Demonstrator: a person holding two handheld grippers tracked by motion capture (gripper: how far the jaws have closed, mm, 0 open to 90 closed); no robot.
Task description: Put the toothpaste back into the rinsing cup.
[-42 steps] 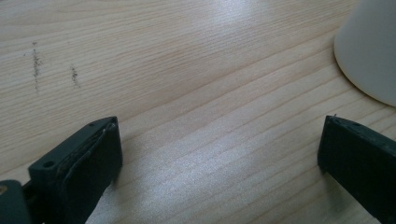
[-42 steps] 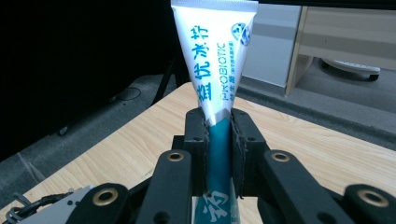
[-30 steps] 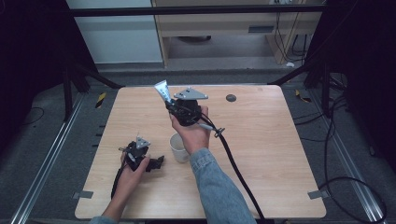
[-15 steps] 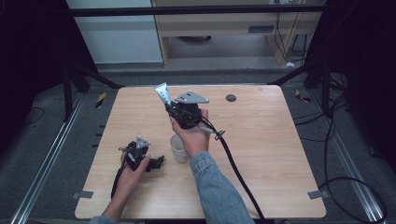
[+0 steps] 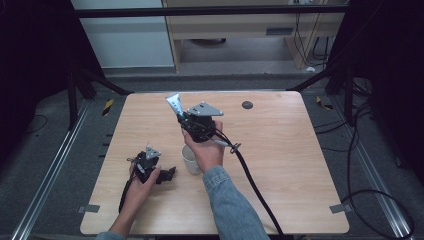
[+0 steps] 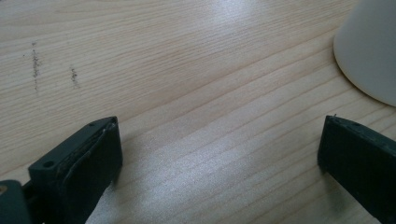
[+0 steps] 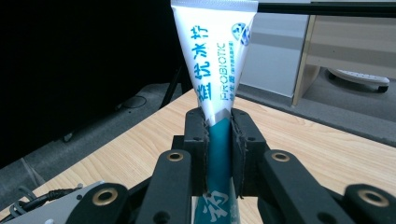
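One toothpaste tube is standing up in the right gripper, over the table's middle.

The jaws are clenching on the tube's lower teal part; its long axis is running nearly upright, the flat crimped end pointing toward 11 o'clock in the high view. One white cup is sitting at the gripper's 6 o'clock. The left gripper, released and holding nothing, is resting at the cup's 8 o'clock.

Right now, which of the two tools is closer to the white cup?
Left. The left tool lies on the table just beside the white cup, jaws open toward it. The right tool is raised beyond the cup, farther off, clamping a toothpaste tube.
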